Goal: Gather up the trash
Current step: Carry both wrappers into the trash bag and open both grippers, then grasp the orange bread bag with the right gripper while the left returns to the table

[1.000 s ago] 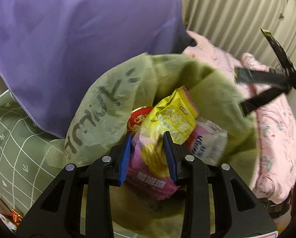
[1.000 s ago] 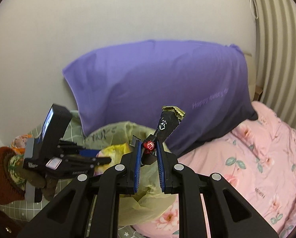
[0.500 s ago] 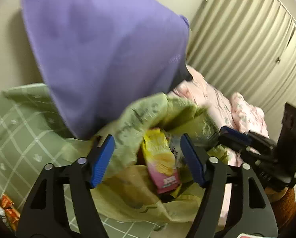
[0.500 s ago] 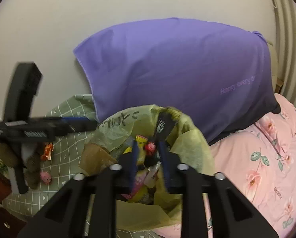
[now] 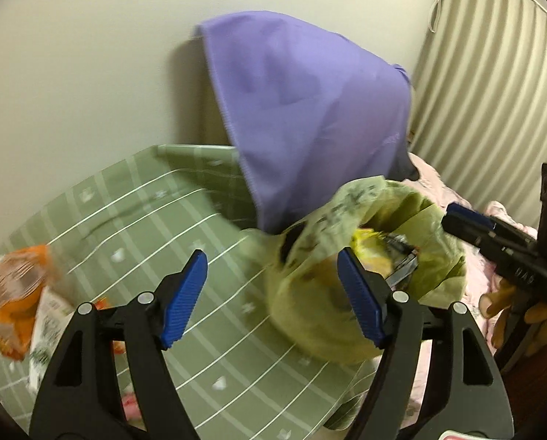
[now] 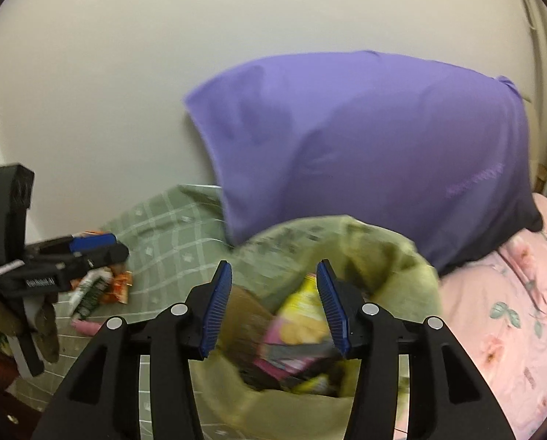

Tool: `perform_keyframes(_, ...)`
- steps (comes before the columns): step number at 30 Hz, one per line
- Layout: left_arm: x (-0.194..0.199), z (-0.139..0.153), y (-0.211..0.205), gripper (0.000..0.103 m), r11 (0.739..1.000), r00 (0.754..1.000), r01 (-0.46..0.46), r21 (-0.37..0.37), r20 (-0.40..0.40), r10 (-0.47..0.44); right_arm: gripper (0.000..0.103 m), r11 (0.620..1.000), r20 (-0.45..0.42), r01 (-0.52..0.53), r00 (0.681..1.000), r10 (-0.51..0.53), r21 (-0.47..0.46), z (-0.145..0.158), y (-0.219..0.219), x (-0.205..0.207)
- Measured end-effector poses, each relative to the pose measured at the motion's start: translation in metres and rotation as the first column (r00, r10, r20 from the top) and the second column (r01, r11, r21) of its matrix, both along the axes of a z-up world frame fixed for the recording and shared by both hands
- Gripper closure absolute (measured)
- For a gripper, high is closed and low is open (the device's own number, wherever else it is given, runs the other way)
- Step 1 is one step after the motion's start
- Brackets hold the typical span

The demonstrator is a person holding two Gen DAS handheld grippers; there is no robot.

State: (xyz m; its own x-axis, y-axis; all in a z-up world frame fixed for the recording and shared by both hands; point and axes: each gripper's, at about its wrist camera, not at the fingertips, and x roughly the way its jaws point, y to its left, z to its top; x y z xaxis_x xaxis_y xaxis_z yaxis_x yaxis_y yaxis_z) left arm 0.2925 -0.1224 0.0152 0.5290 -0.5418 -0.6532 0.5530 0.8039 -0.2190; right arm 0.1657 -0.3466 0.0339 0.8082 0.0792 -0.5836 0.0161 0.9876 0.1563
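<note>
A green trash bag [image 6: 394, 256] sits open on the bed, with a yellow-and-pink snack packet [image 6: 299, 315] and other wrappers inside. My right gripper [image 6: 275, 308] hovers over the bag's mouth. Its jaws are opening and nothing is pressed between the blue pads. My left gripper [image 5: 273, 300] is open and empty, to the left of the trash bag [image 5: 321, 315] and over the green checked sheet [image 5: 145, 220]. An orange wrapper [image 5: 16, 286] lies at the far left. Loose wrappers [image 6: 101, 289] lie on the sheet under the left gripper [image 6: 75, 253].
A purple pillow [image 6: 365, 146] leans on the wall behind the bag. A pink floral quilt [image 6: 511, 311] covers the bed on the right, with a striped curtain [image 5: 486, 91] beyond. The right gripper [image 5: 493, 242] and the hand holding it show at the right edge.
The left gripper let go of the pink-yellow packet in the bag, opened and swung left over the sheet. The right gripper moved over the bag and opened, dropping its dark wrapper.
</note>
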Motion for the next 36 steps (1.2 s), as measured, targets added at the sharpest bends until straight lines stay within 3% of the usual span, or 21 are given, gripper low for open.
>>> perform_keyframes(7, -0.01, -0.006, 0.063, 0.033, 0.993, 0.993, -0.118, 0.009, 0.014, 0.118, 0.051, 0.993, 0.008, -0.114, 0.993, 0.114, 0.024, 0.0, 0.046, 0.016)
perform_keyframes(13, -0.014, -0.018, 0.131, 0.033, 0.964, 0.964, -0.266, 0.006, -0.01, 0.266, 0.044, 0.97, -0.012, -0.232, 0.972, 0.233, 0.072, -0.009, 0.08, 0.034)
perform_keyframes(19, -0.024, -0.032, 0.201, 0.032, 0.913, 0.913, -0.408, 0.007, -0.005, 0.408, 0.044, 0.94, -0.046, -0.337, 0.94, 0.339, 0.05, -0.018, 0.121, 0.055)
perform_keyframes(24, -0.023, -0.05, 0.251, 0.031, 0.86, 0.86, -0.51, -0.001, -0.015, 0.51, 0.044, 0.928, -0.048, -0.373, 0.926, 0.374, 0.021, -0.024, 0.141, 0.066)
perform_keyframes(30, -0.013, -0.076, 0.292, 0.031, 0.815, 0.814, -0.58, -0.014, -0.042, 0.579, 0.044, 0.926, -0.091, -0.378, 0.922, 0.375, -0.011, -0.035, 0.156, 0.075)
perform_keyframes(33, 0.001, -0.087, 0.301, 0.031, 0.822, 0.821, -0.569, -0.009, -0.063, 0.568, 0.044, 0.932, -0.121, -0.361, 0.927, 0.356, -0.019, -0.042, 0.158, 0.082)
perform_keyframes(36, 0.019, -0.089, 0.3, 0.031, 0.865, 0.864, -0.501, -0.029, -0.084, 0.497, 0.044, 0.932, -0.134, -0.36, 0.926, 0.353, -0.034, -0.046, 0.161, 0.085)
